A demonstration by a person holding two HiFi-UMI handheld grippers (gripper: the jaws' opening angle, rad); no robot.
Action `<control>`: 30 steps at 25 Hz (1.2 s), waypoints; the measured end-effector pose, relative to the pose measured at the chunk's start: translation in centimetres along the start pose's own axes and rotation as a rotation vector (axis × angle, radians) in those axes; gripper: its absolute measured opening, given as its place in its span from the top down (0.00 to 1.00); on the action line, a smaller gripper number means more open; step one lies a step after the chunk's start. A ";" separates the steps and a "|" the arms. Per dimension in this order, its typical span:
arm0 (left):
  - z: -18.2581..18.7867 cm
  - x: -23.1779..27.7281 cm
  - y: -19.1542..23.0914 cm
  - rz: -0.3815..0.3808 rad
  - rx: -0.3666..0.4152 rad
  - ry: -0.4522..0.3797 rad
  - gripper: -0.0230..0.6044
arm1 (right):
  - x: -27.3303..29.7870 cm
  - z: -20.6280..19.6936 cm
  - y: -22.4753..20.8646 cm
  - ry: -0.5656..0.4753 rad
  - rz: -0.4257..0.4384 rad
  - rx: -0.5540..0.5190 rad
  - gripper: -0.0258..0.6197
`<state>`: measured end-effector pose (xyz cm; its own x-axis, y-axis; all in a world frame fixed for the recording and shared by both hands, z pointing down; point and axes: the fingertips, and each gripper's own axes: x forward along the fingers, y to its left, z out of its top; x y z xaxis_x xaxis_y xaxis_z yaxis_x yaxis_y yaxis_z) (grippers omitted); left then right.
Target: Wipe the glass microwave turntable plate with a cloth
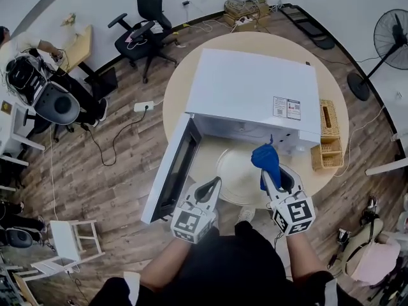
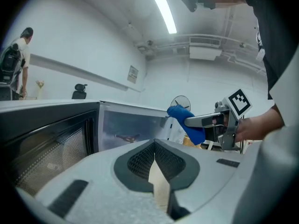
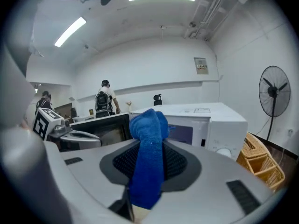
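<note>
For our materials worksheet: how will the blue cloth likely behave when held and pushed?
Probably floppy: the blue cloth bunches and folds over above the shut jaws of the right gripper. Likely light, since one pinch carries it all. It looks thick and soft, so it should crumple rather than slide stiffly against the glass plate.

Microwave (image 1: pixel 252 88) on round table (image 1: pixel 177 91), plate (image 1: pixel 237 171) before it, basket (image 1: pixel 329 136) to its right
</note>
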<state>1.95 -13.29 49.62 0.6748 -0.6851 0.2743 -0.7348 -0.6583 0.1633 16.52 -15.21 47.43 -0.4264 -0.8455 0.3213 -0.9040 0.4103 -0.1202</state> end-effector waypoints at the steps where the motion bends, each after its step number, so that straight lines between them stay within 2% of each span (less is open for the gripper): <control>1: 0.4 0.0 0.0 0.000 0.006 -0.010 0.95 | -0.3 0.7 0.0 -0.024 -0.005 0.003 0.78; 8: 3.4 0.0 0.3 0.004 0.043 -0.076 0.95 | -2.1 4.6 0.1 -0.144 -0.029 -0.005 0.79; 17: 5.2 0.2 0.2 0.004 0.063 -0.110 0.95 | -2.9 6.3 -0.2 -0.151 -0.061 -0.067 0.81; 30: 5.6 0.3 -0.5 0.002 0.063 -0.115 0.95 | -3.3 6.2 -0.4 -0.143 -0.064 -0.096 0.81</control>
<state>2.90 -14.92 44.34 0.6797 -0.7152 0.1630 -0.7326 -0.6730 0.1019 18.12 -14.74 40.61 -0.3744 -0.9081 0.1877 -0.9252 0.3792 -0.0111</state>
